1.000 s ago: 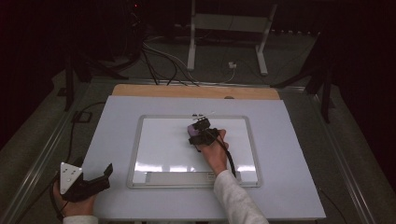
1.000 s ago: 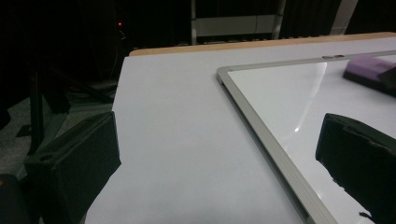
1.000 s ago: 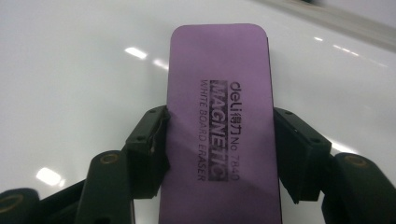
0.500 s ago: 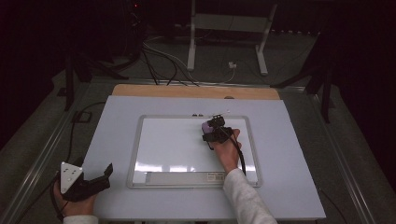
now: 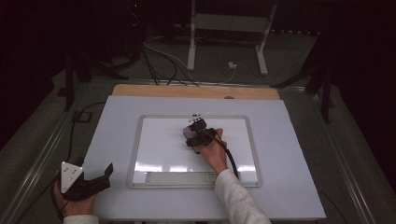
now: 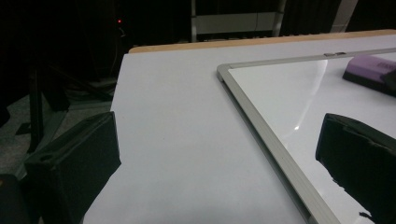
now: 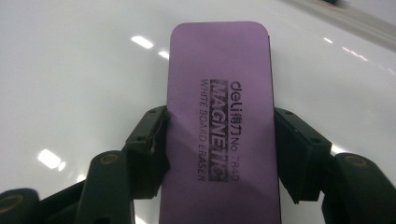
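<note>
The right gripper (image 5: 196,129) reached forward from an outstretched forearm, jaws clamped partway. The left gripper (image 5: 108,171) sat low near the person's body, jaws wide apart.

eraser (image 7: 219,121) | purple, printed top up; flat on whiteboard (image 5: 159,144); upper middle

Grey metal stand (image 5: 227,32), floor cables (image 5: 163,58)

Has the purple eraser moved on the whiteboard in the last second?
Yes. The eraser, clamped in the right gripper, swung toward the whiteboard's right frame and came back, ending near where it started, by the top edge's middle.
</note>
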